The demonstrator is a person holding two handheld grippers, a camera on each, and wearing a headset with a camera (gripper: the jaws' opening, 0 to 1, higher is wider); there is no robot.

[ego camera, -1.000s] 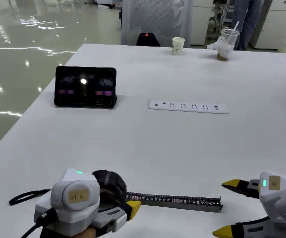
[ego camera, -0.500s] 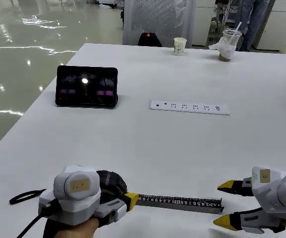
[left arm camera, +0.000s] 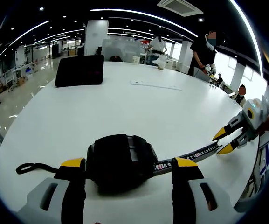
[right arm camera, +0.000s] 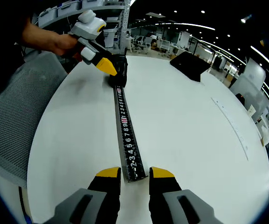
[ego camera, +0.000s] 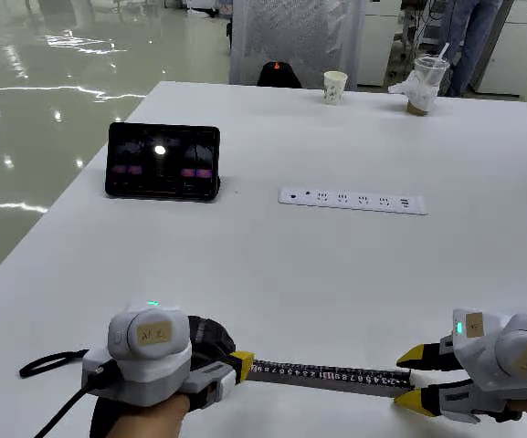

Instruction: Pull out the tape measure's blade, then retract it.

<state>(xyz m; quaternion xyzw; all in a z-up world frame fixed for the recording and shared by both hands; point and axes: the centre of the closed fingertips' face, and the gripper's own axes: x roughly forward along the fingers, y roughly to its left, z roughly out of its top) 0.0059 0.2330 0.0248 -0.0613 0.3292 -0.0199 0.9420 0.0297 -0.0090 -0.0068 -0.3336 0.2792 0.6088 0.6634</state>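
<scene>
The left gripper (left arm camera: 129,162) clasps the rounded black tape measure (ego camera: 210,336). Its flat, numbered blade (right arm camera: 126,135) ends between the parted jaws of the right gripper (right arm camera: 135,173).

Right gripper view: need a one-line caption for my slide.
Right gripper, jaws open, straddles the blade tip; left gripper holds the tape measure case.

Left gripper (left arm camera: 128,164): held level, pointed at the right gripper, jaws clamped on the tape measure (left arm camera: 118,156); hand (ego camera: 144,422) under its rear. Right gripper (ego camera: 411,379): facing the left gripper, well apart, jaws slightly parted.
</scene>
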